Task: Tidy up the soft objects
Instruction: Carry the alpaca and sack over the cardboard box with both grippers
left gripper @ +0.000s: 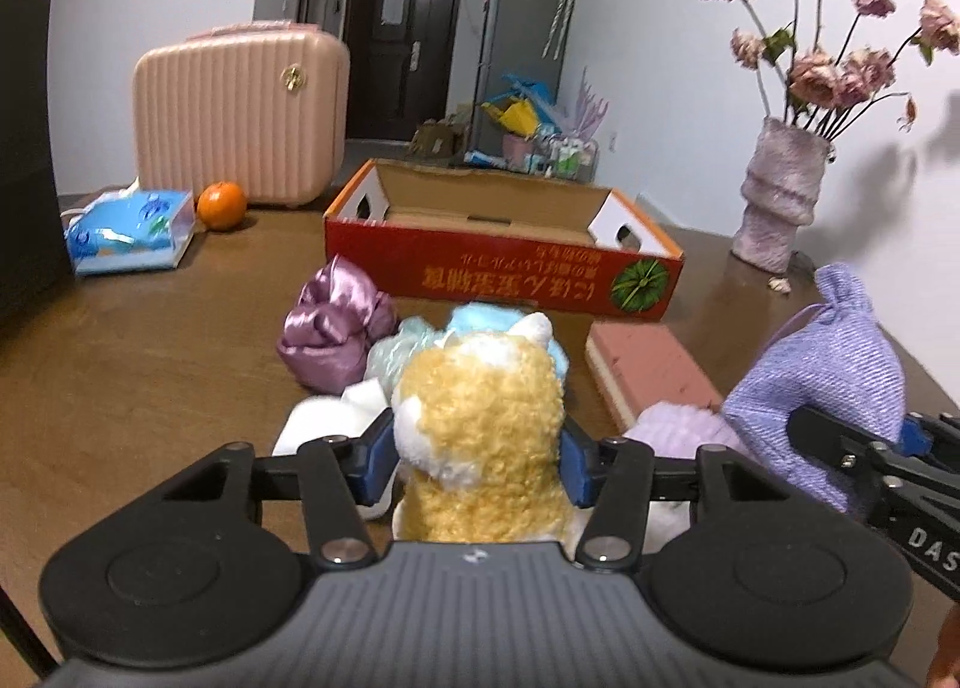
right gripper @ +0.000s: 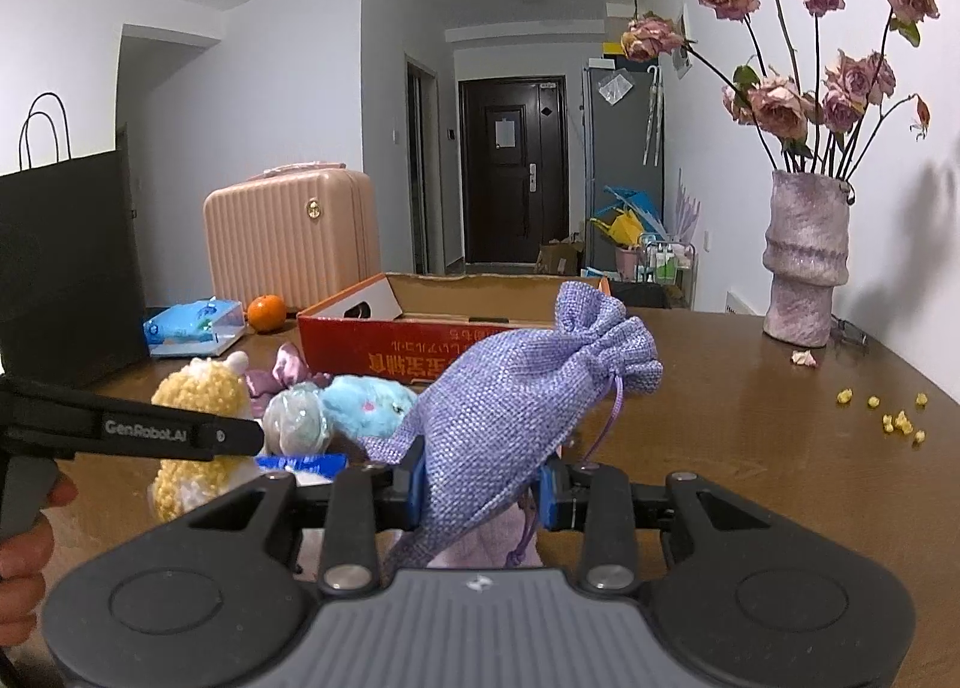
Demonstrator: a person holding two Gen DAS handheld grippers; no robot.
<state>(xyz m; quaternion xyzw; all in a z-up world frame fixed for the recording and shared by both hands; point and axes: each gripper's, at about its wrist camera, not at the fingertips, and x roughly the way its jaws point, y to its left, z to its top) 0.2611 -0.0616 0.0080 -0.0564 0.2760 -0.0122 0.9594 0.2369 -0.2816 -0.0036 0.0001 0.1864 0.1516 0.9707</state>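
Two soft, light things are clamped: the left gripper (left gripper: 478, 451) squeezes the yellow plush toy (left gripper: 480, 424) mid-body above the tabletop (left gripper: 150, 376); the right gripper (right gripper: 483, 493) pinches the limp lavender drawstring pouch (right gripper: 516, 412), likely to sag.

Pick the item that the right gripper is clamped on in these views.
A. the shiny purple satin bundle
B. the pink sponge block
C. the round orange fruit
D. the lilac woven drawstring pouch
D: in the right wrist view the right gripper has its blue pads pressed against both sides of the lilac woven drawstring pouch, which stands up between them.
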